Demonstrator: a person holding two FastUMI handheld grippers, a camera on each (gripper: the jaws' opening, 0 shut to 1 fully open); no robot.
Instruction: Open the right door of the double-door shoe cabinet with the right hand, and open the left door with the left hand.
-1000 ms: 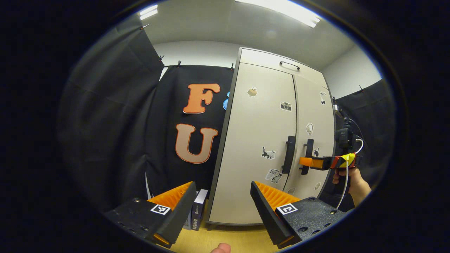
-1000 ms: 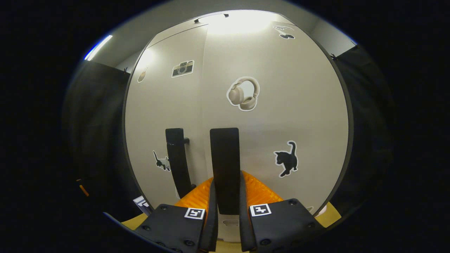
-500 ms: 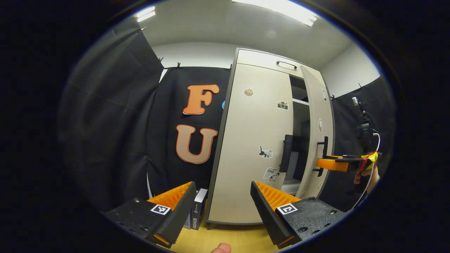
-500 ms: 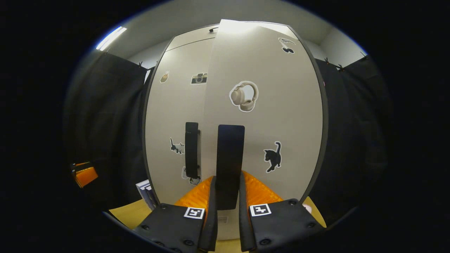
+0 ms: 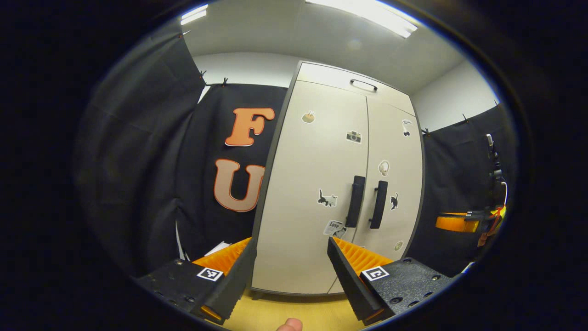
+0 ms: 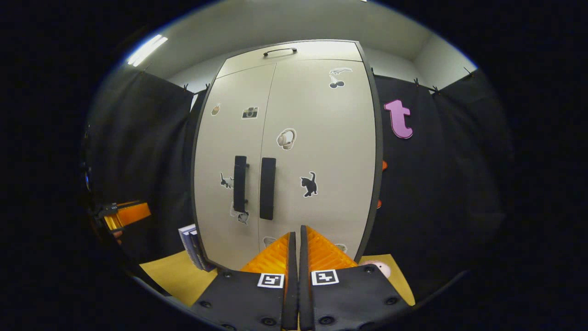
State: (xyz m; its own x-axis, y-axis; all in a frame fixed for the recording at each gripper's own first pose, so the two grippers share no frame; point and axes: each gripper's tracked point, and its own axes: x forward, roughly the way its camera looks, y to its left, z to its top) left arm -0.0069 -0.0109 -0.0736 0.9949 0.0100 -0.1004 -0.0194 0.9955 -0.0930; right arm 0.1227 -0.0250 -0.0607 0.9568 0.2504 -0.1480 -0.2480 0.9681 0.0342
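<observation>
Both doors of the shoe cabinet [image 6: 285, 151] are seen closed, handles [image 6: 267, 188] side by side at the centre seam. Right gripper [image 6: 298, 239] is pinched together on nothing, clear of the cabinet. Left gripper [image 5: 291, 250] is spread wide, facing the left door [image 5: 317, 184].

Black cloth walls [image 6: 441, 184]; pale ceiling [image 5: 285, 32] with strip lights [image 5: 367, 11]; yellow wooden floor [image 6: 170, 276].
</observation>
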